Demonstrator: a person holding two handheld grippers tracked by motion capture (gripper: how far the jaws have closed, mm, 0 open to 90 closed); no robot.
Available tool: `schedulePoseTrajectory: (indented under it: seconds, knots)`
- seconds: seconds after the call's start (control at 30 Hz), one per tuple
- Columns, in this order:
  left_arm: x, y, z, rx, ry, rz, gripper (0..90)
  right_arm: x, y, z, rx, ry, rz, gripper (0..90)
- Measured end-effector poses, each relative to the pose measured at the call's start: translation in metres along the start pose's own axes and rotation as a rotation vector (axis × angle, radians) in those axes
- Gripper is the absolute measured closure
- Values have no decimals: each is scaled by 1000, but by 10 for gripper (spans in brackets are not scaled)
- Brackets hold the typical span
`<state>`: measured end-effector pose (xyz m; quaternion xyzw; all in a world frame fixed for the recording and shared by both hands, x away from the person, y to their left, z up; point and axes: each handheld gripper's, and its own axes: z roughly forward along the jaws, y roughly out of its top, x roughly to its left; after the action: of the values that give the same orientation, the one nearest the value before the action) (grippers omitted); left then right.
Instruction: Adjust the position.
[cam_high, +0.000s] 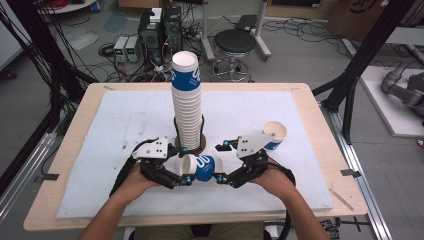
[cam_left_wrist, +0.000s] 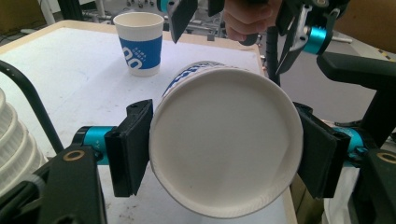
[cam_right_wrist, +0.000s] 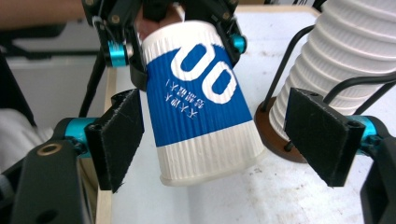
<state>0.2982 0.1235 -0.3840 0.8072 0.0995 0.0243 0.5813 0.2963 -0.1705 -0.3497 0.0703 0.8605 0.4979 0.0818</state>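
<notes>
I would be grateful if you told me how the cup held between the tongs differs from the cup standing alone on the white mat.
The held cup lies on its side, mouth towards the left tongs; the lone cup stands upright on the white mat. The held cup is clamped at its rim by the left tongs, with the right tongs open around its base; the lone cup is untouched. Both are white ribbed paper cups with a blue band.

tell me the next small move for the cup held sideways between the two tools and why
Probably turn the left tool to bring the cup upright, then set it on the white mat near the standing cup. Its pads press the rim on both sides, while the right tool stands open around the base without touching, beside the stack of cups.
</notes>
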Motion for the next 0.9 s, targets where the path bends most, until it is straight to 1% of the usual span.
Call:
schedulePoseTrajectory:
  seconds: [0.03,0.1,0.17,0.23,0.33,0.4,0.47,0.5,0.57,0.77,0.9]
  knots:
    - [1,-1,0,0,4,2,285,0,-2,-1,-17,2,9,203]
    - [1,-3,0,-12,9,-5,286,-1,-5,-4,-41,-12,24,203]
    - [3,-4,-2,-21,15,-12,286,-1,-7,-6,-54,-24,38,203]
    - [5,-6,-3,-33,13,-10,286,-2,-10,-8,-64,-35,45,203]
    - [6,-9,-5,-67,11,-9,286,-2,-14,-11,-79,-46,53,203]
    - [7,-11,-6,-93,18,-3,285,-2,-16,-12,-82,-46,59,202]
    - [8,-14,-8,-120,3,-7,285,-2,-18,-13,-89,-47,69,203]
    - [8,-14,-8,-128,0,4,286,-2,-19,-13,-92,-50,73,202]
    - [9,-16,-8,-141,-1,6,285,-2,-21,-14,-104,-51,80,203]
    - [12,-22,-10,-191,-14,-9,285,-2,-29,-16,-125,-64,110,203]
    - [13,-23,-11,-209,-21,-3,285,-3,-34,-16,-132,-64,124,203]
